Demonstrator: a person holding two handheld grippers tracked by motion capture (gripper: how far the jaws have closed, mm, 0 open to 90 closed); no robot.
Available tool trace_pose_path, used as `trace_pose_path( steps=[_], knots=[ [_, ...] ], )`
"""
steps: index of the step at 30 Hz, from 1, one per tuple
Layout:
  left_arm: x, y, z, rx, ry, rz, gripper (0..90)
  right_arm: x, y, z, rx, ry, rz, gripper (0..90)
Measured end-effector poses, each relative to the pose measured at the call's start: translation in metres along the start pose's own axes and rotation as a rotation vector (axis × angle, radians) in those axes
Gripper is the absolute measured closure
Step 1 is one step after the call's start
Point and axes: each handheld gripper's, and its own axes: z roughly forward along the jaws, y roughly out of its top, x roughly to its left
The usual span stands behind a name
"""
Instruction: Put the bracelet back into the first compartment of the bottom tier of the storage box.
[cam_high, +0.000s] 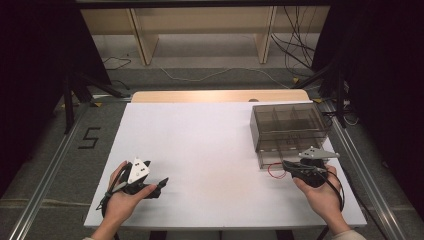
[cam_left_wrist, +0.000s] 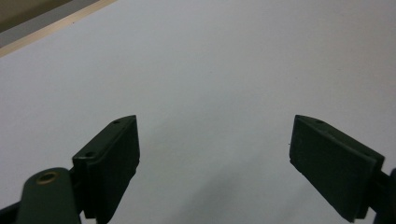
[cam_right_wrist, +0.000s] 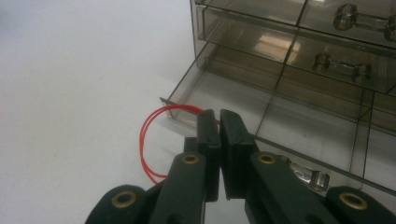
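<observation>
A smoked clear drawer box (cam_high: 289, 127) stands at the table's right side, its bottom drawer (cam_right_wrist: 299, 126) pulled out. My right gripper (cam_high: 287, 165) (cam_right_wrist: 218, 117) is at that drawer's front left corner, jaws pressed together on a thin red wire loop (cam_right_wrist: 144, 140) (cam_high: 274, 172). The loop hangs out to the left over the table. The drawer's metal handle (cam_right_wrist: 306, 177) shows just under the jaws. My left gripper (cam_high: 161, 186) (cam_left_wrist: 215, 158) rests low at the table's front left, open, with bare white table (cam_left_wrist: 210, 70) between its jaws.
The white table (cam_high: 200, 145) ends in a wooden strip (cam_high: 215, 96) at the back. Two upper drawers (cam_right_wrist: 336, 65) are pushed in, each with a metal handle. Metal rails (cam_high: 50, 170) run along both sides, and cables (cam_high: 295, 50) lie on the floor behind.
</observation>
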Motion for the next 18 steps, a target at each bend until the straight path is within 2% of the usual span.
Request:
trace_pose_path(
  steps=[18],
  knots=[
    [-0.0005, -0.0001, 0.0003, 0.0, -0.002, 0.0, 16.0, -0.0042, 0.0055, -0.0007, -0.014, -0.013, 0.01, 87.5]
  ],
)
